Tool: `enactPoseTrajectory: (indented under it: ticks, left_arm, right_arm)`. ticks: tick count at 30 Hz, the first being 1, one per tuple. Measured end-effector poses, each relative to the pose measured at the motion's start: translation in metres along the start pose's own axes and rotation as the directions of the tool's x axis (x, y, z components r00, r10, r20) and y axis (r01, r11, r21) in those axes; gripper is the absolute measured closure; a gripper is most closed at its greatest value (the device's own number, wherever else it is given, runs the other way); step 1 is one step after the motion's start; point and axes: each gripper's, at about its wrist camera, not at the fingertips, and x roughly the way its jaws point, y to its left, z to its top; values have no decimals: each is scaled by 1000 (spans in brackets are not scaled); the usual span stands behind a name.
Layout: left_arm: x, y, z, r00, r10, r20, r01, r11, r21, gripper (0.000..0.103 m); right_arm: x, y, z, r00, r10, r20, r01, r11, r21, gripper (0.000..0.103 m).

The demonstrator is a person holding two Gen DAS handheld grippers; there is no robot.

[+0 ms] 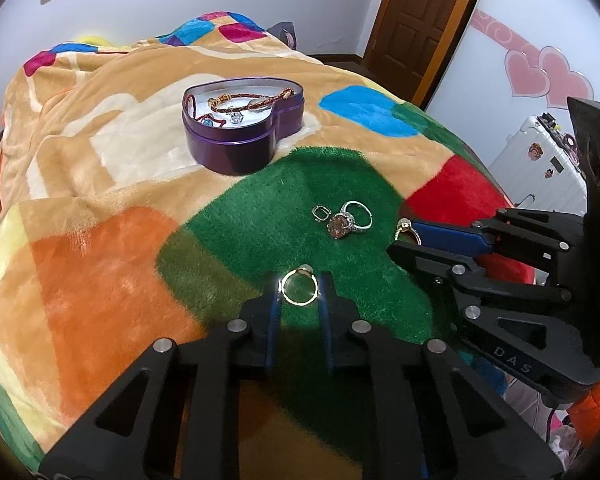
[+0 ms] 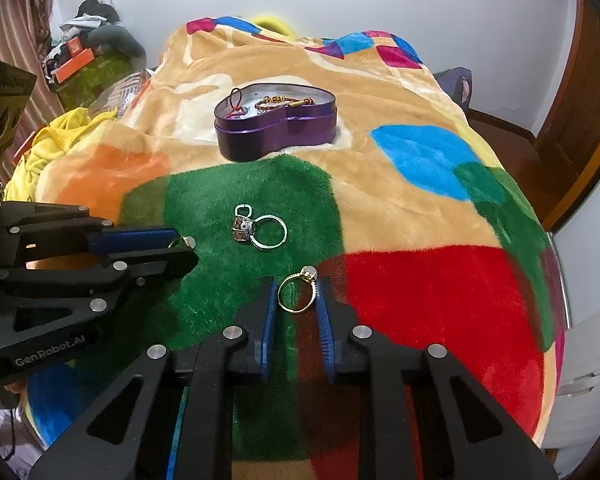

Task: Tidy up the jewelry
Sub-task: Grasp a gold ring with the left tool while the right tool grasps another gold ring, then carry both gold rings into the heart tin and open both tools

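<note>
A purple heart tin (image 1: 242,128) is seen open on the blanket (image 1: 100,184), well beyond the grippers. Inside it a braided bracelet (image 1: 248,100) and a few small pieces are already lodged; that part of the task is judged done. Four pieces are left outside, all on the green patch of the blanket. The left gripper (image 1: 299,290) is narrowed about a gold ring (image 1: 299,289), its pads touching the band on both sides. The right gripper (image 2: 298,294) is likewise pinched on a pearl ring (image 2: 299,292). Between the two, a stone ring (image 2: 260,230) and a small clasp (image 2: 243,211) lie touching each other, unattended. Neither held ring is seen lifted clear of the pile. The task is judged roughly half done: two rings are to be carried to the tin, then the last two pieces fetched.
</note>
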Motion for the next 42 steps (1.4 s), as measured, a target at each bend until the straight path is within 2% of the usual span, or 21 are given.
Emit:
enactPoseTrajectory:
  ticks: [8,19,32,42]
  left_arm:
    - [-15,1,2,1000,2,29,-1,1000,-8,86]
    - [-48,3,19,992,20,121,-19,1000,-10,86]
    - [-78,16,49,972,52,228,-48,999,-22,86]
    - [-84,34,73,958,76,278,-68,997,-38,86]
  right_arm:
    - [-11,-4,7,999,17,27,-18,999,34,86]
    - [-39,-7,26,992,6,126,-12,999,48,86]
    - [-56,-3,56,975,0,223,-7,1000,28,86]
    - [-58,-2,83,959,19,284,-26,999,23,86]
